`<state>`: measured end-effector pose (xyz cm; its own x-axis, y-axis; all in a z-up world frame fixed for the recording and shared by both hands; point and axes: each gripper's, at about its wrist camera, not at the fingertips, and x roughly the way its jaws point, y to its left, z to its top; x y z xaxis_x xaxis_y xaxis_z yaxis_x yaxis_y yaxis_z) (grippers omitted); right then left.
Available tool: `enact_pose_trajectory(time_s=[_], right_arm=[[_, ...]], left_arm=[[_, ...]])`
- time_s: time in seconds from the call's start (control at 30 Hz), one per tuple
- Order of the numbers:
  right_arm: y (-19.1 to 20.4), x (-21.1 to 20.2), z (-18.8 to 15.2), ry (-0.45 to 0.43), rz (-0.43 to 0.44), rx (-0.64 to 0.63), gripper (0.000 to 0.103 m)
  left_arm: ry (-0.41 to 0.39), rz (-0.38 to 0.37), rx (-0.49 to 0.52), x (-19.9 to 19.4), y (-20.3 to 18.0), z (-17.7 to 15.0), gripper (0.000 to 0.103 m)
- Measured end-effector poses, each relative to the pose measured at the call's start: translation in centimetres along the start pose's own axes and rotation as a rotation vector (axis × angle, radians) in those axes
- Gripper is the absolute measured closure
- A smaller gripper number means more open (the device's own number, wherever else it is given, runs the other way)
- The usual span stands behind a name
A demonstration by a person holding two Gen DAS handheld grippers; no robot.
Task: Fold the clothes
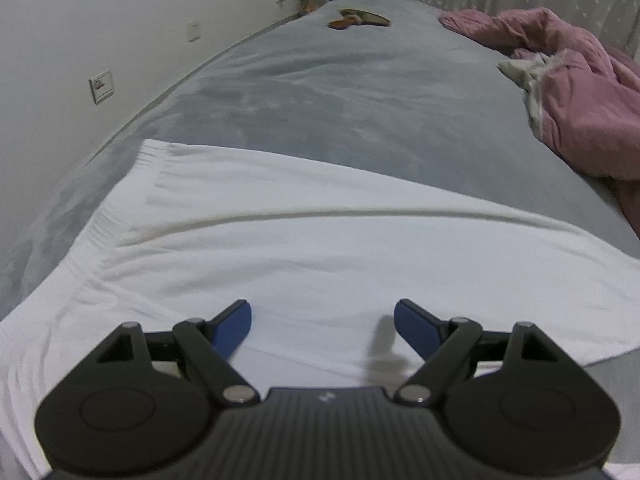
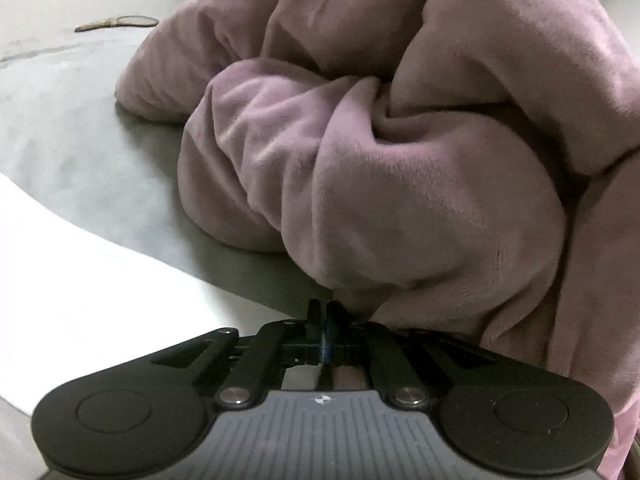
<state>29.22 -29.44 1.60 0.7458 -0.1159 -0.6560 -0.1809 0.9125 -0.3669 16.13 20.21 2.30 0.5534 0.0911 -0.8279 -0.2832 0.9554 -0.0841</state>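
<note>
Left hand-held gripper (image 1: 322, 320) gapes above smooth, ribbed-hem white garment (image 1: 280, 248).

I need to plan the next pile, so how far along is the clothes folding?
Early. Done: the white garment lies spread flat on the grey bed, with no fold visible. In hand: nothing; the left gripper is open over it, and the right gripper is shut beside the pink fleece heap, apparently empty. Left: every fold of the white garment, and the crumpled pink heap.

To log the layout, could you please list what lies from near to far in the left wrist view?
Open left gripper → flat white garment → bare grey bedsheet → small brown wooden object.
</note>
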Motion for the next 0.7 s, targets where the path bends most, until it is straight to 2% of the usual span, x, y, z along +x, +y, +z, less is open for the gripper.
enact_pose_trajectory(time_s=[0.13, 0.27, 0.7], right_arm=[[0.7, -1.5, 0.5, -0.035, 0.004, 0.001, 0.084], [2.8, -3.1, 1.4, -0.072, 0.063, -0.018, 0.081], [20.2, -5.0, 6.7, -0.133, 0.519, -0.236, 0.081]], left_arm=[[-0.017, 0.014, -0.055, -0.3, 1.8, 0.6, 0.021], [-0.022, 0.031, -0.110, -0.5, 3.4, 1.1, 0.021], [-0.054, 0.068, -0.306, -1.6, 9.3, 2.0, 0.021]])
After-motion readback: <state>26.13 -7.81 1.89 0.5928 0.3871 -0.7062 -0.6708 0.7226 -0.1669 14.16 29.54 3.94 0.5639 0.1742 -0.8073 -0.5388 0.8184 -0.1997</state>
